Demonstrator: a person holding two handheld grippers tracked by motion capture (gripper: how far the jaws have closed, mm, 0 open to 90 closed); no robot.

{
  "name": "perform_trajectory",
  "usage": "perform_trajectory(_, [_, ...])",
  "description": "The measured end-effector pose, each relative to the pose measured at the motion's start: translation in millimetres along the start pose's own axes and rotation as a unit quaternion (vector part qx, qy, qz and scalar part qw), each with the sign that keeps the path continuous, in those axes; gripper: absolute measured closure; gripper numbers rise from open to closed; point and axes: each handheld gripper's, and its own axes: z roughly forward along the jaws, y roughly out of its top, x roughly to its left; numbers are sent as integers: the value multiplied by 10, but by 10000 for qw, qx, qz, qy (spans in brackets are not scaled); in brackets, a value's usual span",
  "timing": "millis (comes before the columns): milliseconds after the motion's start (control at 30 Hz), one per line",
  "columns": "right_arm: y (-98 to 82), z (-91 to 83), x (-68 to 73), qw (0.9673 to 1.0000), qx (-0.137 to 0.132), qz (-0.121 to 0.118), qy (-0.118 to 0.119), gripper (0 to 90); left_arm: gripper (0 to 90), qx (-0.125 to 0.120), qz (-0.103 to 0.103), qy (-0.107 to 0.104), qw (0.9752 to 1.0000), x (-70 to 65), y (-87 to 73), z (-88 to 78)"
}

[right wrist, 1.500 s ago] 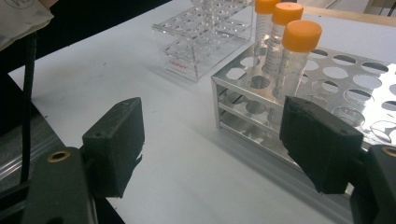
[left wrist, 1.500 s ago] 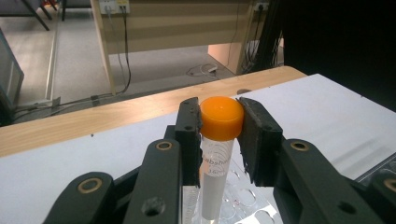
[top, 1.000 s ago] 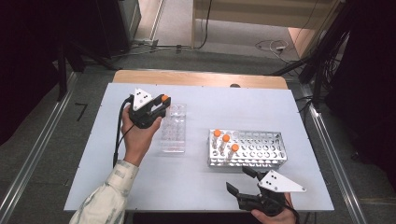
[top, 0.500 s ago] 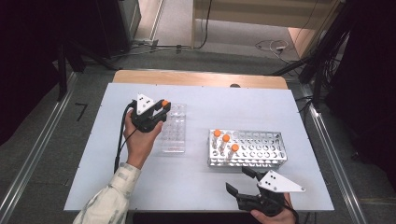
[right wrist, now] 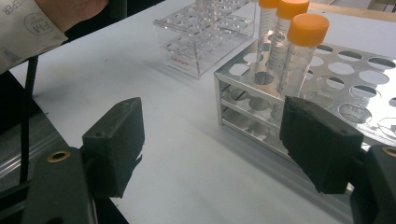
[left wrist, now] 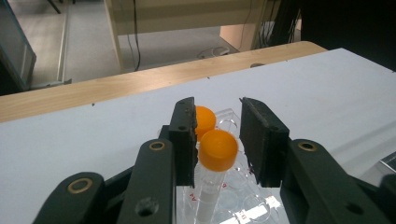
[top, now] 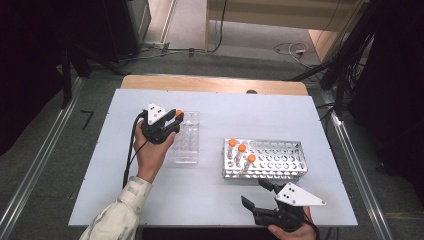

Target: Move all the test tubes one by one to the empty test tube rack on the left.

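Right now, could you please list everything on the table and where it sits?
Clear plastic tube rack: one, transparent, left of centre.
Metal tube rack: one, silver, right of centre.
Orange-capped tubes: three in the metal rack's left end; two at the clear rack's far end.
Table: one, white.
Left gripper: black, jaws just opening around a racked tube's cap.
Right gripper: black, open, near edge.

You are working over a white worktop with a tan wooden strip along its far edge. Both your grippers, left and right, are showing black jaws. The tubes' caps are glowing orange, the acrylic rack is looking clear, the metal rack silvery, and your sleeve pale and mottled.
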Motion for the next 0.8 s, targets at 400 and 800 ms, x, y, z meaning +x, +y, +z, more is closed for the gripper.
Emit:
perform_trajectory(400, [-2,3,-3,10000,-5,-1,-29,209,517,-114,-243,-261,9993,-68,-20,-138])
perform_trajectory(800, [-11,62,-89,9996,-4,55,-283,211,232,-32,-399,-595,9974,-233,-211,-453])
